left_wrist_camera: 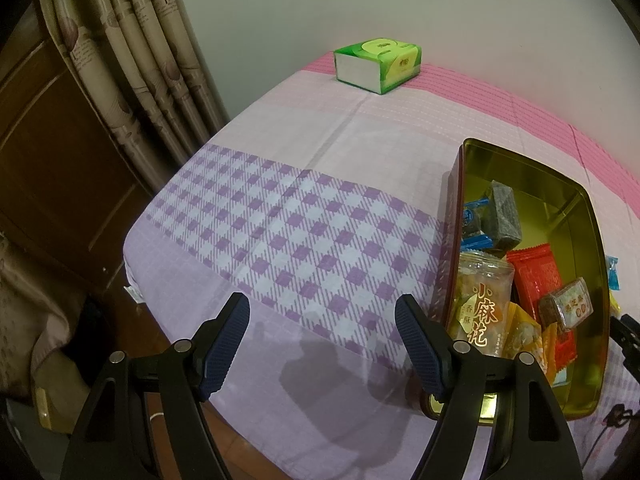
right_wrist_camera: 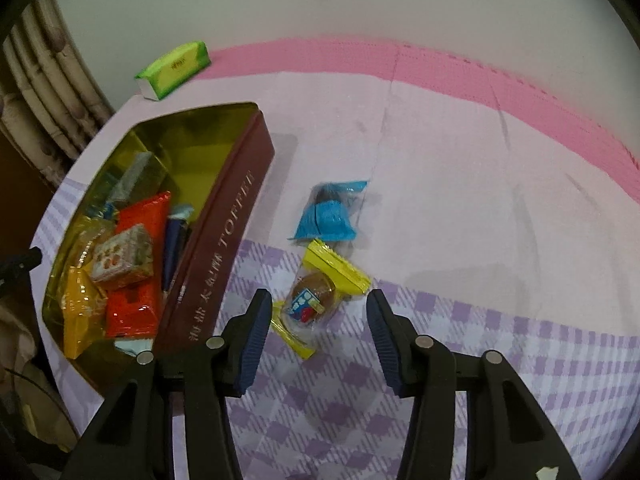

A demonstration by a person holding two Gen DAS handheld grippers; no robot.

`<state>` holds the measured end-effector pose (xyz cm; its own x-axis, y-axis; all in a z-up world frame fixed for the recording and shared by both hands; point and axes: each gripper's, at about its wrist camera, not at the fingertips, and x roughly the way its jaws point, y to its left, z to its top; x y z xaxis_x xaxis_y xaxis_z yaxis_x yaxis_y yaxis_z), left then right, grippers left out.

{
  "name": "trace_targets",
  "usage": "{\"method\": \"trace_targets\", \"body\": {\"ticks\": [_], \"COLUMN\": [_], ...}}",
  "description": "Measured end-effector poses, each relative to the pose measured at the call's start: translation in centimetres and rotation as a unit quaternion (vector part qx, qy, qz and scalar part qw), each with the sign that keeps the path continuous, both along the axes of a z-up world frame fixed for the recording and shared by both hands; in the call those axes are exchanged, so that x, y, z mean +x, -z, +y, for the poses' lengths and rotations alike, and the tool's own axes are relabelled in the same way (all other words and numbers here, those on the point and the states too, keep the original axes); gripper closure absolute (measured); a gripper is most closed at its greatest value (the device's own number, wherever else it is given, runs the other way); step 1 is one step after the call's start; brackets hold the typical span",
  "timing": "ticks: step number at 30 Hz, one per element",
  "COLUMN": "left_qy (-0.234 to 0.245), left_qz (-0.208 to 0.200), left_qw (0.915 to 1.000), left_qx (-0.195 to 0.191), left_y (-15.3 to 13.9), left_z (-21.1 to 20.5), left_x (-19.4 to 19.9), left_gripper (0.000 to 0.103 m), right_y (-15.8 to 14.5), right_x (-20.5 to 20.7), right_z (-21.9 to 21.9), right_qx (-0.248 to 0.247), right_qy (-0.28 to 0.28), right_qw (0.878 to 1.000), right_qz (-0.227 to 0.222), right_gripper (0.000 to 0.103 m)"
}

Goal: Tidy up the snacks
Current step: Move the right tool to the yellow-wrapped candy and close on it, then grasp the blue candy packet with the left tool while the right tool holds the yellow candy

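1. While your right gripper (right_wrist_camera: 316, 332) hangs released with jaws wide, a yellow-wrapped snack (right_wrist_camera: 318, 300) lies on the worktop (right_wrist_camera: 460, 160) between its fingertips.
2. Just beyond lies a blue-wrapped snack (right_wrist_camera: 332, 216).
3. Your left gripper (left_wrist_camera: 322, 344) is likewise spread, holding nothing.
4. Beside both stands the toffee tin (right_wrist_camera: 224, 236), filled with packets; a green tissue pack (left_wrist_camera: 378, 64) sits far back.

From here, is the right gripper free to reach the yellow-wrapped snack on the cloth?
Probably yes. The right gripper is open, the yellow snack lies just ahead between its fingers, and nothing covers it; the tin sits off to one side.
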<state>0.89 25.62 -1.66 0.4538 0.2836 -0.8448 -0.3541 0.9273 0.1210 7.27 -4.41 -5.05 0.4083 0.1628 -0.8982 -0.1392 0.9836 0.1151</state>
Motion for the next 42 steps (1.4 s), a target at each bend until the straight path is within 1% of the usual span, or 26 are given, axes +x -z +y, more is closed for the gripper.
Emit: {"method": "trace_targets", "body": {"ticks": [5, 9, 16, 22, 25, 29, 34, 38, 42], "left_qy": [-0.001, -0.001, -0.002, -0.001, 0.004, 0.011, 0.023, 0.045, 0.082], "left_qz": [0.001, 0.000, 0.001, 0.002, 0.001, 0.001, -0.001, -0.005, -0.019], "left_qw": [1.0000, 1.0000, 1.0000, 1.0000, 0.9999, 0.9997, 0.9991, 0.9980, 0.9955], "left_qx": [-0.001, -0.001, 0.000, 0.004, 0.014, 0.023, 0.035, 0.043, 0.044], "left_y": [0.0, 0.0, 0.0, 0.0, 0.0, -0.1, -0.4, -0.8, -1.9], "left_z": [0.0, 0.0, -0.1, -0.3, -0.4, -0.8, -1.9, -3.7, -6.0], "left_x": [0.0, 0.1, 0.1, 0.1, 0.0, 0.0, 0.3, 0.6, 1.0], "left_gripper": [0.027, 0.027, 0.027, 0.027, 0.027, 0.027, 0.027, 0.027, 0.027], "right_y": [0.6, 1.2, 1.3, 1.3, 1.2, 0.9, 0.6, 0.4, 0.4], "right_x": [0.8, 1.2, 0.9, -0.3, -0.4, -0.6, 0.0, 0.7, 1.6], "right_z": [-0.1, 0.1, 0.0, -0.4, -1.1, -2.4, -5.0, -7.0, -9.0], "right_qx": [0.015, 0.010, -0.007, -0.013, 0.000, 0.002, 0.014, 0.003, -0.016], "right_qy": [0.017, 0.022, 0.005, -0.017, -0.012, -0.006, 0.016, 0.034, 0.052], "right_qw": [1.000, 1.000, 1.000, 1.000, 1.000, 0.999, 0.999, 0.998, 0.997], "right_qz": [0.010, 0.017, -0.002, -0.020, -0.023, -0.033, -0.036, -0.047, -0.061], "right_gripper": [0.059, 0.066, 0.073, 0.074, 0.078, 0.079, 0.079, 0.079, 0.079]}}
